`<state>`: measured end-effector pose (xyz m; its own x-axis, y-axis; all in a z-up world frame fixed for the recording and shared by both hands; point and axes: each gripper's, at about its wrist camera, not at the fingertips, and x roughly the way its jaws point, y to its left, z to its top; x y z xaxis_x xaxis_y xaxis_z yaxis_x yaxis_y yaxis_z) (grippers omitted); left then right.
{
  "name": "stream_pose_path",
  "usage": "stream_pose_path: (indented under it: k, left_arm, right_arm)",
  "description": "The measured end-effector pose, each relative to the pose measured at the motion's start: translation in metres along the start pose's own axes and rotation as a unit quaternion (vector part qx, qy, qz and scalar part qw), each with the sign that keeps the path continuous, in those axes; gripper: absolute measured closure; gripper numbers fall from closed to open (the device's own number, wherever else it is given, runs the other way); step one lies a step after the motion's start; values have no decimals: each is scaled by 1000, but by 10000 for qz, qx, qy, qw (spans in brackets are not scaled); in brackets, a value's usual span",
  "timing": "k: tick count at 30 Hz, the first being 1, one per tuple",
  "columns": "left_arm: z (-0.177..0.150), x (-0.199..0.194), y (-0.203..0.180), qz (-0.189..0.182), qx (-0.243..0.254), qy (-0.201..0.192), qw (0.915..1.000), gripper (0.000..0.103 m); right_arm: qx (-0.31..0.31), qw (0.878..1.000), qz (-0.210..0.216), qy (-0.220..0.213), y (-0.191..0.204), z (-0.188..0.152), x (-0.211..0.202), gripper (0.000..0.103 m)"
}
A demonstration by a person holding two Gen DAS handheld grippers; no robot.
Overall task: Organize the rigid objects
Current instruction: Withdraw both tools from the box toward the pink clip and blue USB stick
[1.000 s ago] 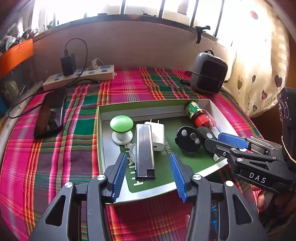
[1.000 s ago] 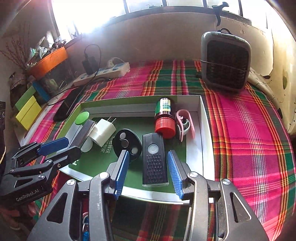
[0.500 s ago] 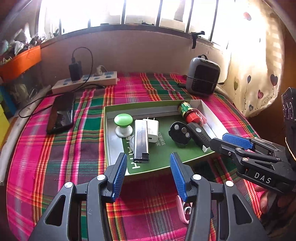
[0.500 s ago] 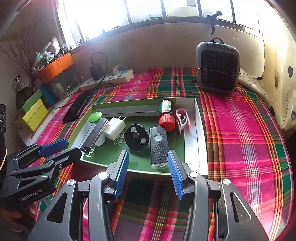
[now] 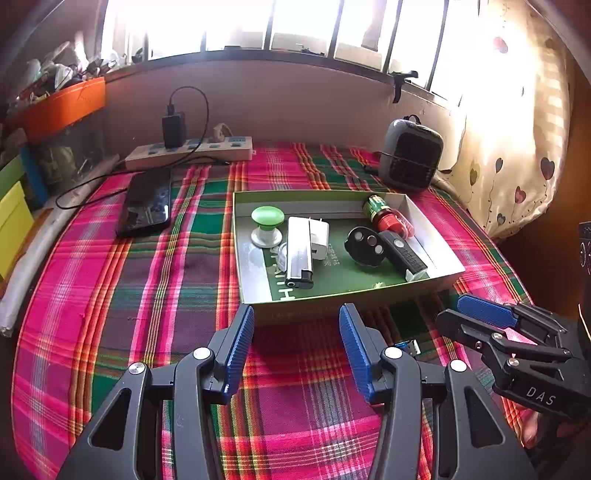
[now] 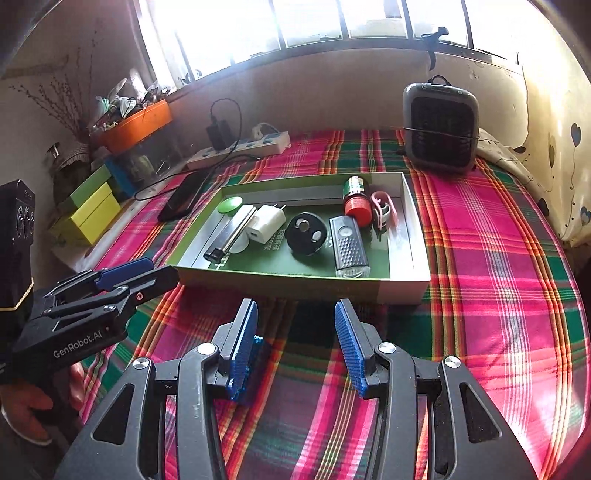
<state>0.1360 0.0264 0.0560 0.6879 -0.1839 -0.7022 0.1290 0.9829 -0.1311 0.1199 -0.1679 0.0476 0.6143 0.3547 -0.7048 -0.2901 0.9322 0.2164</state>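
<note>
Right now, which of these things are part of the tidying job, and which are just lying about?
Job:
green tray
green knob
silver lighter
white charger plug
round black disc
black remote
red-capped bottle
pink clip

Lying about:
phone
power strip
small heater
orange bin

A small blue object (image 5: 406, 346) on the plaid cloth lies mostly hidden behind the left tool's right finger; in the right wrist view it (image 6: 258, 341) peeks from behind a blue pad. White lettering (image 6: 274, 242) on the green box floor is too small to read. The bright window (image 5: 280, 26) is washed out.
</note>
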Motion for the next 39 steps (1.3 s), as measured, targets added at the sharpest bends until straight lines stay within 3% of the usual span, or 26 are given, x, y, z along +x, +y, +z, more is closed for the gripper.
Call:
stream_pose_path:
  k: [15,26,39]
  left_arm:
    - [-19,-6,16,-98,-184,83,9997,55]
    - [-25,-6,17,-306,-193,145,9992,55]
    - [-28,2,14,-453,-146,338,9983,55]
  right_arm:
    - [-83,9991,165,388,26,-28,15,58]
    - [-33,9987,-164,485,21,-34,19,56]
    - [-407,9954,-630,599,29,-31,32,56]
